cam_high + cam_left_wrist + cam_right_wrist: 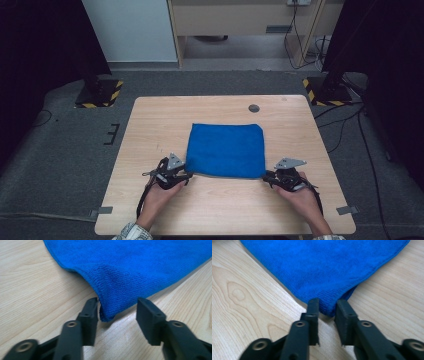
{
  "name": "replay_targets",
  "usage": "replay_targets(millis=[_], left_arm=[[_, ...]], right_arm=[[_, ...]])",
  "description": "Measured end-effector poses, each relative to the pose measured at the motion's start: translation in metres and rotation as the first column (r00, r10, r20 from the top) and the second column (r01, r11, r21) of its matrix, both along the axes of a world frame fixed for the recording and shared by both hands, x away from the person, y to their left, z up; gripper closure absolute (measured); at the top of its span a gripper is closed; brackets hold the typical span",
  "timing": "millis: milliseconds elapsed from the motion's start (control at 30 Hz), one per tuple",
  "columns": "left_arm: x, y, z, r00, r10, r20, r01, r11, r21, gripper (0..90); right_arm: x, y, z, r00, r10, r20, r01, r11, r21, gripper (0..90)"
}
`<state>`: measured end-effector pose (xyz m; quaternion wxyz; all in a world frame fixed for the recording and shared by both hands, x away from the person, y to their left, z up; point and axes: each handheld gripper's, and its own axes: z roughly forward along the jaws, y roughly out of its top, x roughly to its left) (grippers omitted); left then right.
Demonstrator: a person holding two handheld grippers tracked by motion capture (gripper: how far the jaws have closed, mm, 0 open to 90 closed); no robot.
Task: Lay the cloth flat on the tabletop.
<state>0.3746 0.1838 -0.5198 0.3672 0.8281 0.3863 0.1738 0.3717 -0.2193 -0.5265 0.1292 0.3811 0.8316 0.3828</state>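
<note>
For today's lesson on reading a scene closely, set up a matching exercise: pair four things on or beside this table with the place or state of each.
Column one:
1. blue cloth
2. left gripper
3. right gripper
4. round grey cap

Column two:
A. set in the tabletop near the far edge
B. jaws apart around a near corner, one pad off the fabric
C. folded flat at the table's middle
D. jaws narrow, both pads against a near corner

Pairs: 1-C, 2-B, 3-D, 4-A
</note>
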Motion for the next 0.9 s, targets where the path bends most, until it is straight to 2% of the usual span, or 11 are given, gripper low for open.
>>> replay_targets(millis=[67, 100, 133, 233, 433, 533, 633, 800, 833, 867, 900], left_arm=[[0.001, 0.000, 0.000, 1.0000, -0.004, -0.003, 0.004, 1.0000, 0.007, 58.9], [0.001, -0.001, 0.000, 1.0000, -0.001, 0.004, 0.001, 0.9999, 0.016, 58.9], [0.002, -0.002, 0.000, 1.0000, 0.000, 0.009, 0.000, 0.9998, 0.021, 64.7], [0.003, -0.002, 0.000, 0.9999, 0.005, 0.015, -0.005, 0.9998, 0.019, 71.1], [0.004, 0.000, 0.000, 0.9999, 0.007, 0.015, -0.007, 0.9998, 0.021, 81.6], [0.003, 0.000, 0.001, 1.0000, 0.003, 0.006, -0.003, 0.9998, 0.018, 83.7], [-0.001, 0.001, 0.005, 0.9999, -0.007, 0.009, 0.007, 1.0000, -0.002, 86.0], [-0.010, 0.000, 0.012, 0.9997, -0.019, 0.015, 0.019, 0.9994, -0.028, 86.4], [-0.013, 0.000, 0.019, 0.9991, -0.026, 0.033, 0.028, 0.9983, -0.052, 86.5], [-0.013, 0.000, 0.019, 0.9991, -0.026, 0.033, 0.028, 0.9983, -0.052, 86.5], [-0.010, -0.002, 0.024, 0.9987, -0.024, 0.045, 0.028, 0.9967, -0.076, 86.5]], right_arm=[[0.000, 0.000, 0.000, 1.0000, -0.003, 0.000, 0.003, 1.0000, 0.007, 76.7], [0.000, 0.000, 0.001, 1.0000, -0.002, 0.003, 0.002, 0.9999, 0.011, 78.3], [0.000, 0.000, 0.002, 0.9999, 0.004, 0.010, -0.004, 0.9999, 0.011, 82.8], [0.000, -0.001, 0.003, 0.9998, 0.004, 0.019, -0.005, 0.9998, 0.022, 86.2], [0.000, -0.003, 0.006, 0.9996, 0.001, 0.028, -0.003, 0.9990, 0.044, 88.0], [-0.001, -0.004, 0.008, 0.9995, -0.001, 0.032, 0.000, 0.9986, 0.054, 88.0], [-0.006, -0.006, 0.014, 0.9990, -0.001, 0.045, -0.002, 0.9975, 0.071, 88.2], [-0.015, -0.011, 0.024, 0.9987, -0.001, 0.051, -0.003, 0.9974, 0.071, 88.1], [-0.017, -0.013, 0.027, 0.9983, -0.004, 0.058, -0.001, 0.9971, 0.077, 88.1], [-0.017, -0.013, 0.027, 0.9983, -0.004, 0.058, -0.001, 0.9971, 0.077, 88.1], [-0.014, -0.016, 0.031, 0.9976, -0.015, 0.068, 0.008, 0.9957, 0.092, 88.1]])
